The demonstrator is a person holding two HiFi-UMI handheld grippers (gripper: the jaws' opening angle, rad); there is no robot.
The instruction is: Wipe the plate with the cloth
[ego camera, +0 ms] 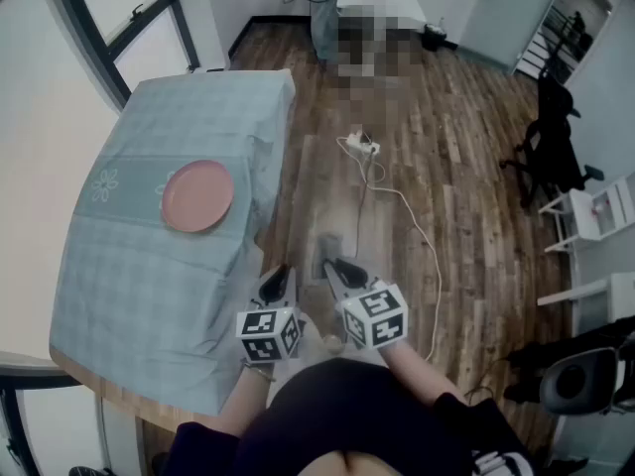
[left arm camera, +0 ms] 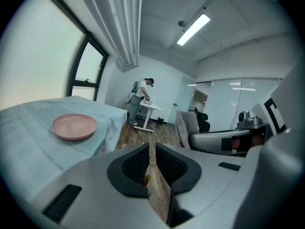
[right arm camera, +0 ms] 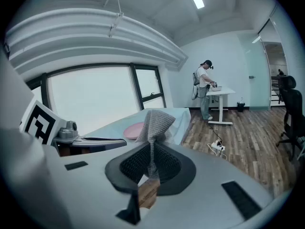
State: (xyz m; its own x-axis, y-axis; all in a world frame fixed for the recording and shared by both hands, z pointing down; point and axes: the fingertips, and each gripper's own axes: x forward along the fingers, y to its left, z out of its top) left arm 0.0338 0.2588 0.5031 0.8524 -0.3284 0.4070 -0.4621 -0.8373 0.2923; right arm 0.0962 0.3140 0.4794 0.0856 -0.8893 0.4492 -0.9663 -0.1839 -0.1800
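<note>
The plate (ego camera: 197,195) lay right way up on the tabletop (ego camera: 149,296), in the left half of the head view, bare and well apart from both tools. The tabletop was covered in a pale blue sheet.

The right gripper (ego camera: 333,267) sat low in the middle of that frame, out over the wooden floor (ego camera: 456,167) and not over the tabletop. In its own view its fingers (right arm camera: 136,163) were clamped on the cloth (right arm camera: 155,123). They pinched a narrow gathered neck of the grey knit, so the rest stood up past the tips as a loose flap. That grip probably left a free pad of fabric to press onto the plate (right arm camera: 135,130), which showed just behind the flap.

The left gripper (ego camera: 280,276) was just beside the right, a little lower left. Its fingers (left arm camera: 131,163) stood a narrow slit apart with nothing between them, and only floor showed through the gap. It looked like the spare tool, perhaps kept ready to steady the plate (left arm camera: 75,126), at the left of its view.

Both tools tilted down and toward the tabletop, which suggested an approach. Wiping had not begun, and the cloth had yet to be carried across to the upper left of the head view.
</note>
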